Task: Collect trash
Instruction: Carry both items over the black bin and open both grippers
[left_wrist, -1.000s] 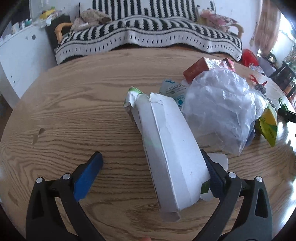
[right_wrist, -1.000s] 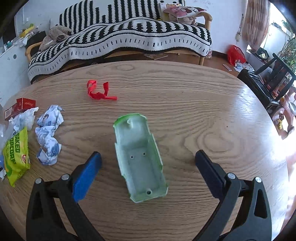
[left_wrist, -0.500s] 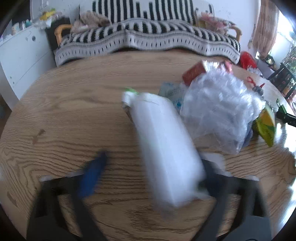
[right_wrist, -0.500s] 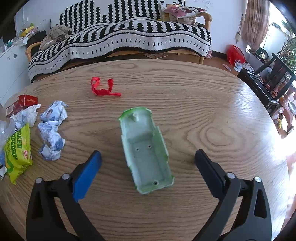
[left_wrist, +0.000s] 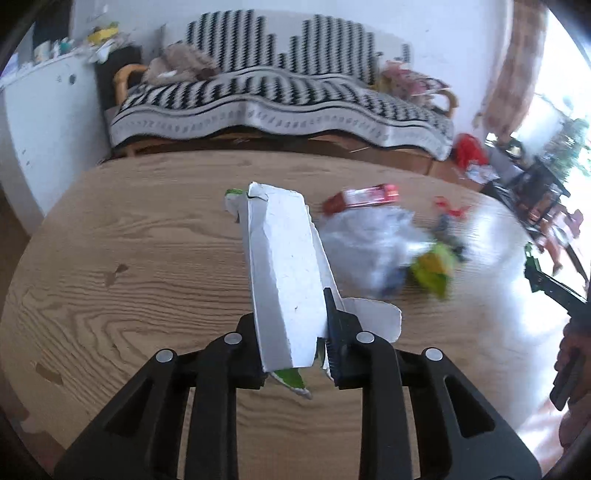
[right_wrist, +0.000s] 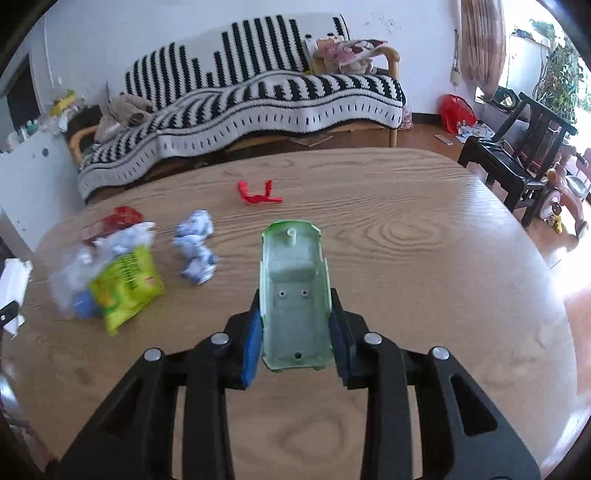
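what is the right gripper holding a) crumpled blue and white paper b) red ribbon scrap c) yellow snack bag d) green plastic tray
d: the right gripper is shut on the green plastic tray, blue pads pressed on both its long sides.

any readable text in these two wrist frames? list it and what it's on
Nothing reads cleanly.
Yellow-green snack bag: dark lettering, motion-blurred, unreadable.
Red carton: pale band of print, too blurred.
Crumpled blue-and-white wrapper: print, no legible words.
White carton in the left gripper: blank side showing.
Green plastic shell in the right gripper: no markings.
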